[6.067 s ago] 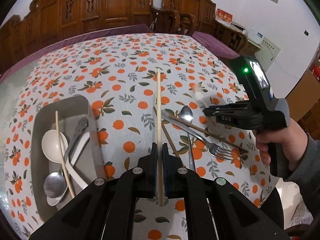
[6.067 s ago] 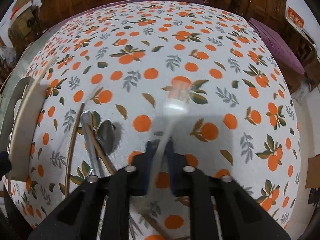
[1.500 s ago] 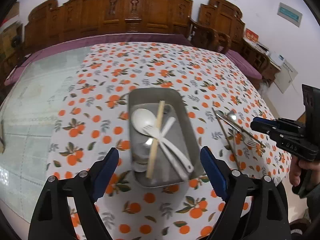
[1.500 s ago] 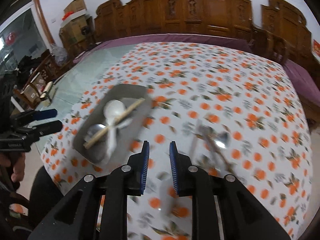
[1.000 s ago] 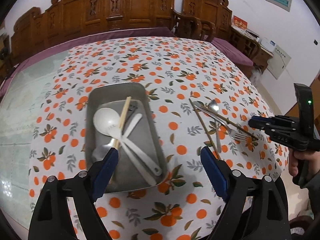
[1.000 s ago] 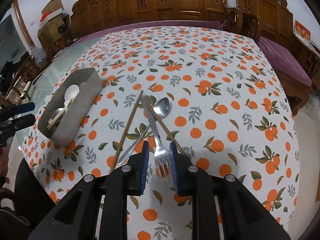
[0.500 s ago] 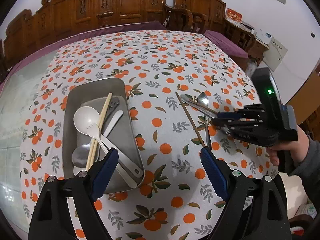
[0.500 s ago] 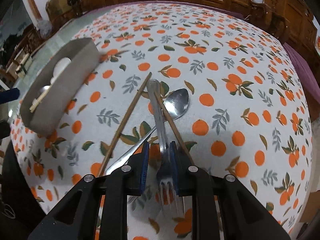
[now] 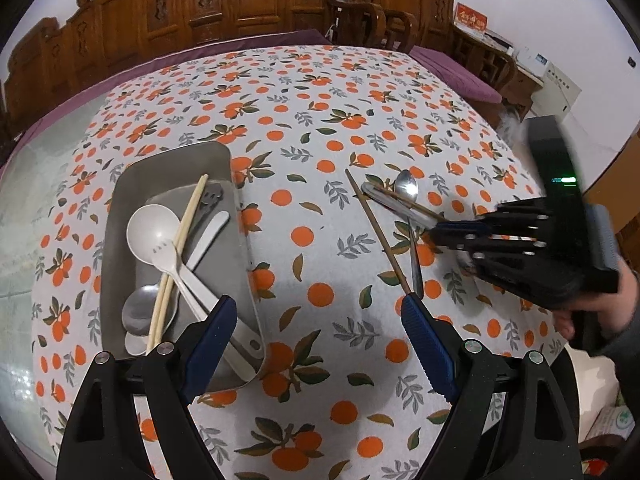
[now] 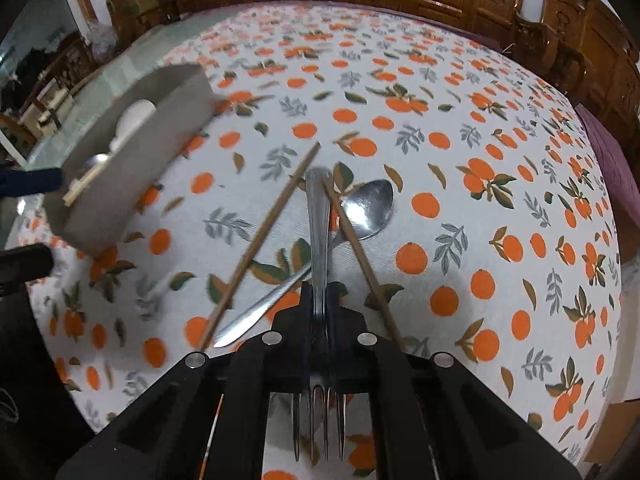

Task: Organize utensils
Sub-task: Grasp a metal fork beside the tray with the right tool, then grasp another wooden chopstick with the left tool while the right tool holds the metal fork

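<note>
Fork (image 10: pixel 319 236) lies on cloth (image 10: pixel 460 128), R gripper (image 10: pixel 320 300) clamped on its neck, tines toward camera; brown chopstick (image 10: pixel 356 248) crosses its handle, spoon (image 10: pixel 370 208) just beside; tray (image 9: pixel 120 184) w/ utensils to the left; L gripper (image 9: pixel 316 316) jaws wide apart, empty.

Steel fork (image 10: pixel 320 240) flat on the worktop, tines toward its near edge. Steel spoon (image 10: pixel 368 208) and two brown chopsticks (image 10: pixel 260 236) cross it. Grey tray (image 9: pixel 120 184) toward the left edge holds white spoons (image 9: pixel 152 232), pale chopsticks (image 9: pixel 180 248), a steel spoon.
</note>
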A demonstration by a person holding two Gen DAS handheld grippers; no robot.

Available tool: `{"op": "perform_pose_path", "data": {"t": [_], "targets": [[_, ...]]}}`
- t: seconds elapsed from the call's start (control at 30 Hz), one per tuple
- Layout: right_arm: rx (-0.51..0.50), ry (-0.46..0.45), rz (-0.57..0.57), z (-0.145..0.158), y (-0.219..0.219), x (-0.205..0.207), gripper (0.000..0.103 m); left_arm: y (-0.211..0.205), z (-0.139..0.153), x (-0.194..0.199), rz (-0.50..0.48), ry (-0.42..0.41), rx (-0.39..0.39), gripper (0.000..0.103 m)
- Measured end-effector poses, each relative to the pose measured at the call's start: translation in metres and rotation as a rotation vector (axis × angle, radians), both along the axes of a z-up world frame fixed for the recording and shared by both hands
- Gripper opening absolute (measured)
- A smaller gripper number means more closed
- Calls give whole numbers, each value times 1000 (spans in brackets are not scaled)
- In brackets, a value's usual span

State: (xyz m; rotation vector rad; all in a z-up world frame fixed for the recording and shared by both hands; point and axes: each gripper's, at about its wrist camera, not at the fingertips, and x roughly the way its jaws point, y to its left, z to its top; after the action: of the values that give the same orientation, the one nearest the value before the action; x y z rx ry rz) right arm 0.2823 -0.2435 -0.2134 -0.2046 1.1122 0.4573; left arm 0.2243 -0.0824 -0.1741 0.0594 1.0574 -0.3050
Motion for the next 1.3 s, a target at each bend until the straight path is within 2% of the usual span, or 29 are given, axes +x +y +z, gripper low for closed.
{"op": "perform_pose_path", "data": {"t": [0.33, 0.77, 0.83, 0.9, 1.07, 1.17, 1.3], "targets": [[66, -57, -25, 30, -31, -24, 8, -35, -24, 14, -4, 40, 35, 81], [42, -24, -57, 4, -62, -49, 8, -70, -53, 36, 15, 66, 80, 80], [41, -23, -56, 2, -63, -51, 8, -76, -56, 37, 7, 66, 87, 71], [39, -19, -54, -1, -62, -53, 8, -80, -60, 38, -2, 77, 100, 54], [36, -3, -47, -11, -57, -57, 8, -86, -65, 36, -24, 63, 117, 35], [32, 3, -48, -14, -55, -57, 8, -84, -64, 38, -24, 63, 108, 8], [20, -1, -46, -17, -52, -55, 8, -77, -62, 39, -23, 74, 85, 4]]}}
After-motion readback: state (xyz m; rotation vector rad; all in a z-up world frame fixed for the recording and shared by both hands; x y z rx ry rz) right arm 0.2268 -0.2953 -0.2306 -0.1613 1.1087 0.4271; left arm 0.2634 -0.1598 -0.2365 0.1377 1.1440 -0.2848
